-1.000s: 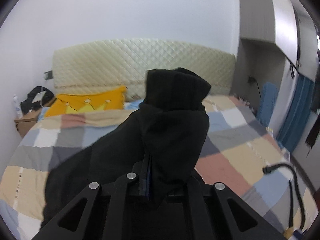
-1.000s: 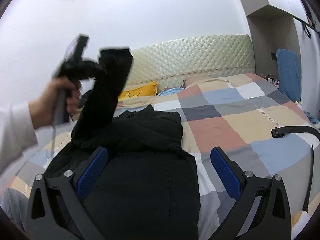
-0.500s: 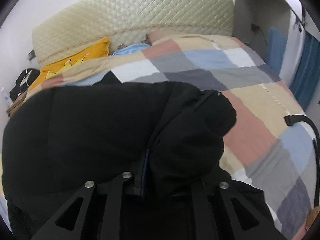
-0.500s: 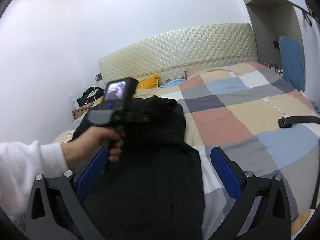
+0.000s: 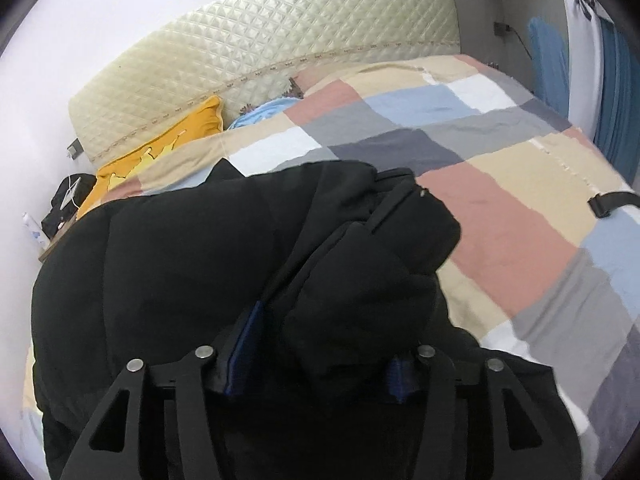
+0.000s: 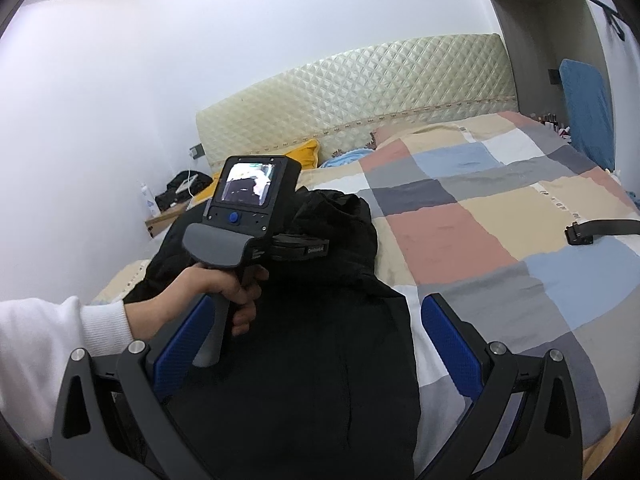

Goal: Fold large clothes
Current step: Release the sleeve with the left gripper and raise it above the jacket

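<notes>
A large black padded jacket [image 5: 168, 264] lies on the checked bedspread [image 5: 500, 216]; it also shows in the right wrist view [image 6: 304, 380]. My left gripper [image 5: 320, 356] sits low over the jacket, its blue pads [image 5: 244, 336] now apart around a bunched black sleeve [image 5: 372, 288]. In the right wrist view the left gripper's body [image 6: 248, 200] is held by a hand over the jacket's top. My right gripper [image 6: 316, 344] is open and empty above the jacket's lower part.
A quilted cream headboard [image 5: 280, 52] and a yellow pillow [image 5: 160, 156] are at the back. A black strap [image 6: 596, 228] lies on the bed at right. A cluttered bedside table [image 6: 176, 204] stands at left. A blue item [image 6: 584, 108] hangs at far right.
My left gripper has brought the raised sleeve down across the jacket, and its jaws have spread apart from their shut grip. My right gripper has stayed open and nearly still.
</notes>
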`<state>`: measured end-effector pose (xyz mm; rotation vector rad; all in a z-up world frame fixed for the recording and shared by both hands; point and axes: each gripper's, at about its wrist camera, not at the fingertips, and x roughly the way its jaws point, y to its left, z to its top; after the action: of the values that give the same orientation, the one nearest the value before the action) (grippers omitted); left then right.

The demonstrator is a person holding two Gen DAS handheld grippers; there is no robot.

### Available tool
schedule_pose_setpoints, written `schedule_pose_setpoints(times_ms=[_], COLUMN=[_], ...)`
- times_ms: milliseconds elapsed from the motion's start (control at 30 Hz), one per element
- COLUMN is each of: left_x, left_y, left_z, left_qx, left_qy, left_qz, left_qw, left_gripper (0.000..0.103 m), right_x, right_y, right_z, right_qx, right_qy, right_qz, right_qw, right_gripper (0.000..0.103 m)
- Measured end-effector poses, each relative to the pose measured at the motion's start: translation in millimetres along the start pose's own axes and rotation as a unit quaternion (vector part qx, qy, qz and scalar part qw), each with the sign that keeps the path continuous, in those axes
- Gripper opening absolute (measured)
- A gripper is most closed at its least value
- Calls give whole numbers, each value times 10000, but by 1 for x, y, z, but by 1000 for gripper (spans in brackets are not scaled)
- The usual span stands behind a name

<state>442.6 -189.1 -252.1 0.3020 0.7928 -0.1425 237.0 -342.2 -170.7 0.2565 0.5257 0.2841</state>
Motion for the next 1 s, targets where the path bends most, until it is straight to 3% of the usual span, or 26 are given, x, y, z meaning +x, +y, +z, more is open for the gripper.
schedule_pose_setpoints(times_ms=[167, 300, 467, 1000], left_x=[-22, -43, -86, -234], left_y=[14, 30, 50, 166], left_z=[3, -4, -12, -41], left_qx=[-297, -650, -885, -1185], left_qy=[-31, 170, -32, -844], left_qz=[-189, -458, -641, -205], left_qw=[9994, 9967, 9940, 9891], left_gripper=[59, 60, 61, 62], right_x=[0, 2, 0, -28], right_y=[-4, -2, 2, 22], right_z=[1, 1, -1, -3], right_qx=[72, 25, 17, -299], right_qy=[-71, -65, -120, -357], right_qz=[-50, -110, -129, -228], right_qw=[9999, 9999, 9998, 9987], right_gripper=[103, 103, 103, 103])
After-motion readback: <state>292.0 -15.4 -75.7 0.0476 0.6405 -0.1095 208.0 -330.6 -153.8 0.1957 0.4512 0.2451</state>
